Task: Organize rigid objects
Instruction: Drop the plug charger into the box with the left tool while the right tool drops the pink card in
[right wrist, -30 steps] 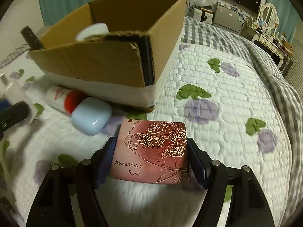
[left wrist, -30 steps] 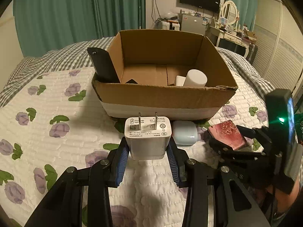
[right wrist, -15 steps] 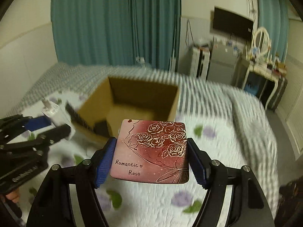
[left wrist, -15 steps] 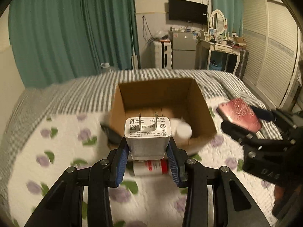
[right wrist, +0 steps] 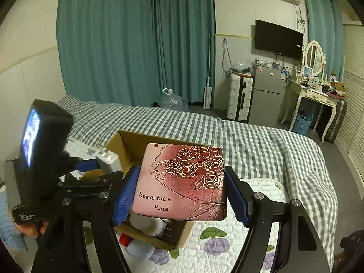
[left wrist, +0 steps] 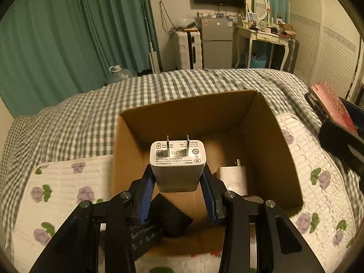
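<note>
While both items are held aloft, the cardboard box [left wrist: 268, 136] is being approached from above.

Since a second ago, both grippers have been raised from the quilt [left wrist: 68, 182]. The white charger [left wrist: 178, 166] is clamped in the left gripper [left wrist: 178, 195] directly over the open box, where another white plug [left wrist: 234, 177] and a dark item, possibly a remote, already lie. The rose-printed tin [right wrist: 182, 182] is gripped by the right gripper [right wrist: 182, 195], beside the box; release of the charger seems due next.
</note>
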Demonstrator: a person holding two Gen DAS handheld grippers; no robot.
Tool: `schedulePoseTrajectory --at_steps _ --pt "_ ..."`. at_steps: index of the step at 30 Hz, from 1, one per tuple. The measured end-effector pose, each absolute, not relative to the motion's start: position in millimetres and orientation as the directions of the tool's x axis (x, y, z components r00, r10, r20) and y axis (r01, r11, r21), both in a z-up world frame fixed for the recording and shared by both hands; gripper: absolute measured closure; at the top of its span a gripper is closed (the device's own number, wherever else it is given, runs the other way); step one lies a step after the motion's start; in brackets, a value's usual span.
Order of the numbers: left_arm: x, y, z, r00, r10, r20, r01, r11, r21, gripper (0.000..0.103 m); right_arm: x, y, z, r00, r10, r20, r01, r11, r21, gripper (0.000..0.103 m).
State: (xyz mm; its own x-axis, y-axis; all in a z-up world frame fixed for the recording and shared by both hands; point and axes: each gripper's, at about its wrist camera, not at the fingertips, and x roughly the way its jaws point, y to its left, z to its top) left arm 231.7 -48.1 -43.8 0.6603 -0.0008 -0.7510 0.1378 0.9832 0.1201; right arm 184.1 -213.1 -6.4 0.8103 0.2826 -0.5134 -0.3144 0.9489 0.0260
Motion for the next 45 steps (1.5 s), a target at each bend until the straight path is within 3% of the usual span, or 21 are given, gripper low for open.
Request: schedulePoseTrajectory --at_steps 4,6,7,22,32,33,35,45 --pt "240 -49 -53 0.654 -0.003 -0.756 0.125 0.987 0.104 0.060 192 -215 -17 0.799 0.300 -0.521 -0.326 0.944 0.042 0.031" --pt "242 -49 -55 0.655 0.030 -0.755 0.099 0.987 0.126 0.046 195 -215 -23 0.793 0.299 -0.531 -0.325 0.945 0.046 0.031" --pt "239 -48 -52 0.676 0.033 -0.736 0.093 0.987 0.129 0.044 195 -215 -26 0.790 0.297 -0.536 -0.323 0.945 0.047 0.031" --pt "180 -15 18 0.778 0.034 -0.627 0.084 0.984 0.158 0.036 196 -202 -9 0.793 0.282 -0.540 -0.311 0.950 0.038 0.031" --pt "185 30 3 0.779 0.018 -0.627 0.052 0.994 0.094 0.035 251 -143 -45 0.745 0.241 -0.622 -0.308 0.951 0.000 0.030" --pt "186 33 0 0.776 0.017 -0.631 0.049 0.995 0.088 0.035 254 -141 -48 0.747 0.229 -0.624 -0.297 0.955 -0.004 0.029" --pt "184 38 -2 0.774 0.014 -0.633 0.045 0.996 0.077 0.035 254 -141 -48 0.773 0.189 -0.605 -0.258 0.966 -0.027 0.015" --pt "120 36 13 0.801 -0.001 -0.599 0.035 0.998 0.046 0.035 171 -171 -7 0.818 0.143 -0.556 -0.221 0.972 -0.075 0.008"
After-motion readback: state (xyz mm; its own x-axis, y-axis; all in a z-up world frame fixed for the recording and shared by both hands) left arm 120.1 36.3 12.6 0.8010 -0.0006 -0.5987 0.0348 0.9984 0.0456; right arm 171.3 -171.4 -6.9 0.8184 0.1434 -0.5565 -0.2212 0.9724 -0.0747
